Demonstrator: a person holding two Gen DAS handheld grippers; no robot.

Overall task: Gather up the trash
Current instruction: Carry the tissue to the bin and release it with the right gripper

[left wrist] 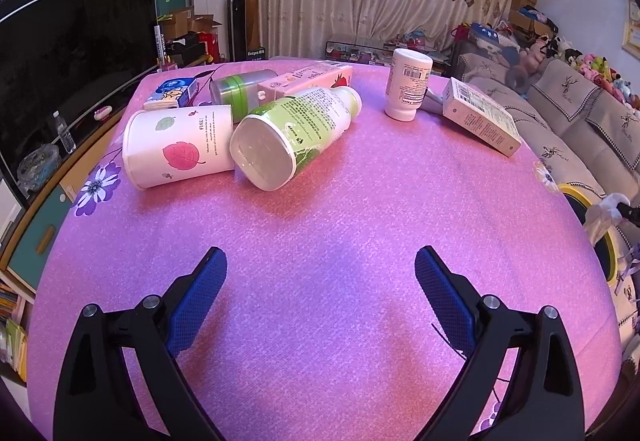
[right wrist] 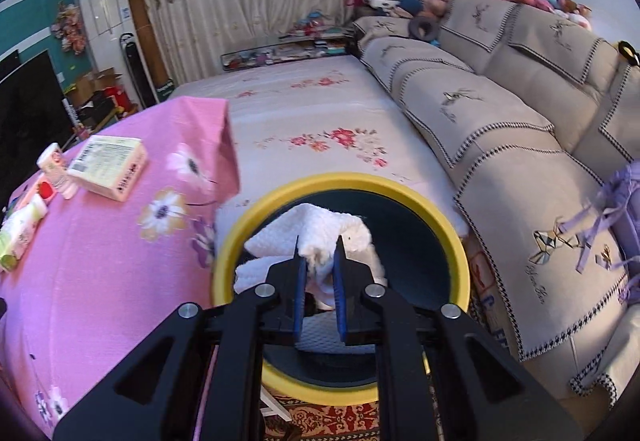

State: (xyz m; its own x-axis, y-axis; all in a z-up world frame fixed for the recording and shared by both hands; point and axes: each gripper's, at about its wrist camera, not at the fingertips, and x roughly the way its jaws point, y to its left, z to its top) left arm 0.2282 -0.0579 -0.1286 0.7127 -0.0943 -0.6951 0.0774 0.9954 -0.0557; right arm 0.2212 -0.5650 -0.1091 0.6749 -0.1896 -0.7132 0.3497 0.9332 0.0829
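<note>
My right gripper (right wrist: 318,255) is shut on a crumpled white tissue (right wrist: 320,231), held over the mouth of a yellow-rimmed dark bin (right wrist: 448,237) beside the table. In the left wrist view the same tissue (left wrist: 604,211) and bin (left wrist: 576,193) show at the right edge. My left gripper (left wrist: 320,265) stands open above the pink tablecloth (left wrist: 320,209), with nothing between its fingers. Ahead of it lie a leaf-print paper cup (left wrist: 178,145) and a green-labelled bottle (left wrist: 296,133), both on their sides. A white bottle (left wrist: 408,89) stands upright, and a carton (left wrist: 480,117) leans beside it.
A pink carton (left wrist: 308,79), a grey-green can (left wrist: 240,89) and a small blue box (left wrist: 172,91) lie at the table's far end. A sofa (right wrist: 500,113) and a flowered bed cover (right wrist: 320,129) sit right of the table. A TV (left wrist: 60,61) stands on the left.
</note>
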